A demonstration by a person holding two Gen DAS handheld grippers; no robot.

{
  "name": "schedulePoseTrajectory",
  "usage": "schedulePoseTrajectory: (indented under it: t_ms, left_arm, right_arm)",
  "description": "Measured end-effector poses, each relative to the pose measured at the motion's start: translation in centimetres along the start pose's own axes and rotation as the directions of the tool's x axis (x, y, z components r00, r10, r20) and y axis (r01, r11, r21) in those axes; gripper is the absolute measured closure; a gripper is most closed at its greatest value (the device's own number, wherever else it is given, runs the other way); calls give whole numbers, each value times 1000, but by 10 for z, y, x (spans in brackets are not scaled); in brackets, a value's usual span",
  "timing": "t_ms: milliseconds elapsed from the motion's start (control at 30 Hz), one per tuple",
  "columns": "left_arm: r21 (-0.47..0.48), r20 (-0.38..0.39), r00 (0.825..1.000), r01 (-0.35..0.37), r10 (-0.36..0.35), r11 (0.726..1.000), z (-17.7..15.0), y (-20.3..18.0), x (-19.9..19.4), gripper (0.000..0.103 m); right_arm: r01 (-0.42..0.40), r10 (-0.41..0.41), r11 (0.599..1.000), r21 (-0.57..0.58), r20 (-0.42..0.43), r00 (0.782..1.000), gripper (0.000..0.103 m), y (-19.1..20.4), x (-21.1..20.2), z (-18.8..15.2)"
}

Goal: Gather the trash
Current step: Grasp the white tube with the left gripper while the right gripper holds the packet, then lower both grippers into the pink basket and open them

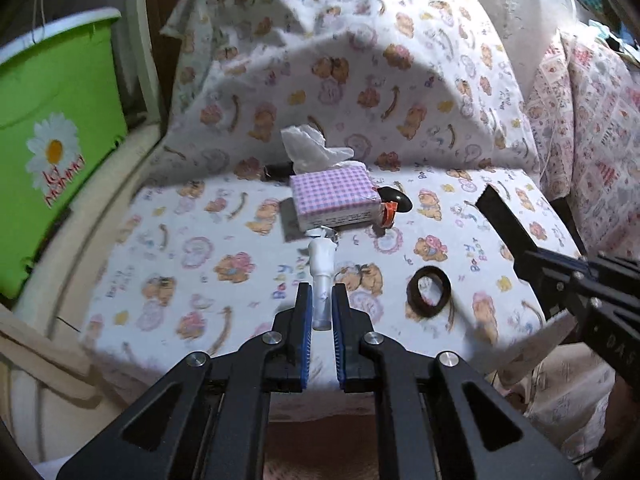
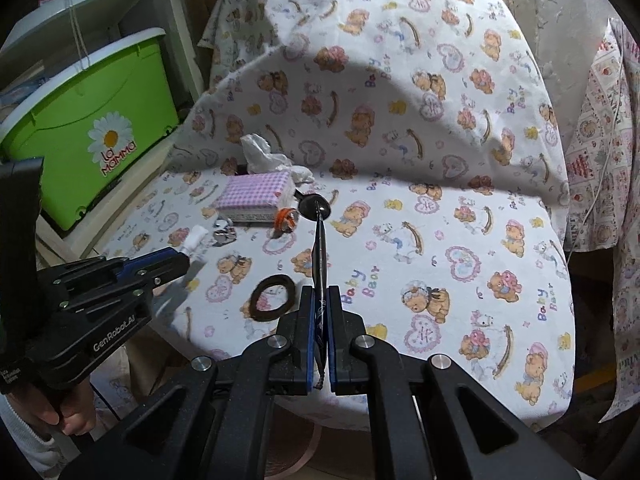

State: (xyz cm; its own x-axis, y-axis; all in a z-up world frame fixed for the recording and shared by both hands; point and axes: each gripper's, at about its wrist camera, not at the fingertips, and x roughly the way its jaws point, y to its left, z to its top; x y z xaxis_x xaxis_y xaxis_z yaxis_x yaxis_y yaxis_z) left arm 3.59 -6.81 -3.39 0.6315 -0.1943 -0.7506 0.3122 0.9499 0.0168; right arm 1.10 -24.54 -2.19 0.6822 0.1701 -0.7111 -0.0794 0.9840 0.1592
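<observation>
A: My left jaws are nearly closed on the tube. The blue pads press its clear lower end from both sides and its white cap end sticks out ahead, so the left gripper has it. My right jaws are closed tight on a thin dark stick; its far tip reaches the black spoon near the bed's middle. The right gripper hangs just past the near edge.

B: So which step is this?

A: Picking up, I'd judge. Both grips look set, and nothing is in a bin yet. The green tub stands off the bed's left edge, and I can't tell if it's meant for the trash.

B: What's left on the sheet?

A: A crumpled foil scrap and an orange ring just beside the tissue box, and a dark band towards the near edge.

B: How will they handle?

A: The tube is hard, smooth, round plastic, and it could swivel between the pads if I swing fast. The stick is slim and rigid, held near one end, so it will lever easily. The sheet is soft printed cotton with folds. Next I need a steady lift clear of the cloth, then a carry to wherever the trash goes.
</observation>
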Motion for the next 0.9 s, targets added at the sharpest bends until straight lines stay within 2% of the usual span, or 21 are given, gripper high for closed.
schedulePoseTrajectory:
  t_ms: [200, 333, 500, 567, 667, 767, 900]
  left_arm:
    - [15, -9, 1000, -12, 12, 1000, -1, 7, -39, 94]
    - [-6, -13, 1000, -6, 6, 1000, -17, 11, -58, 94]
    - [-39, -31, 999, -25, 24, 999, -42, 15, -53, 94]
    - [-61, -54, 999, -9, 5, 998, -47, 17, -49, 94]
    - [-79, -77, 997, 1, -7, 997, -48, 18, -50, 94]
    - [-65, -92, 996, -18, 11, 998, -50, 19, -50, 94]
    - [-97, -162, 987, -3, -12, 995, -58, 24, -42, 94]
  right_arm:
    - [-52, 53, 998, -24, 20, 998, 97, 15, -21, -10]
    - [-113, 115, 991, -76, 18, 993, 97, 35, -36, -19]
    - [-181, 181, 974, -136, -16, 983, 97, 62, -47, -36]
    - [-194, 190, 969, -151, -35, 981, 97, 70, -47, -44]
    - [-193, 187, 968, -162, -53, 981, 97, 74, -46, -51]
    - [-196, 185, 969, -153, -79, 980, 97, 73, -43, -57]
    - [-245, 226, 960, -133, -144, 963, 97, 69, -34, -63]
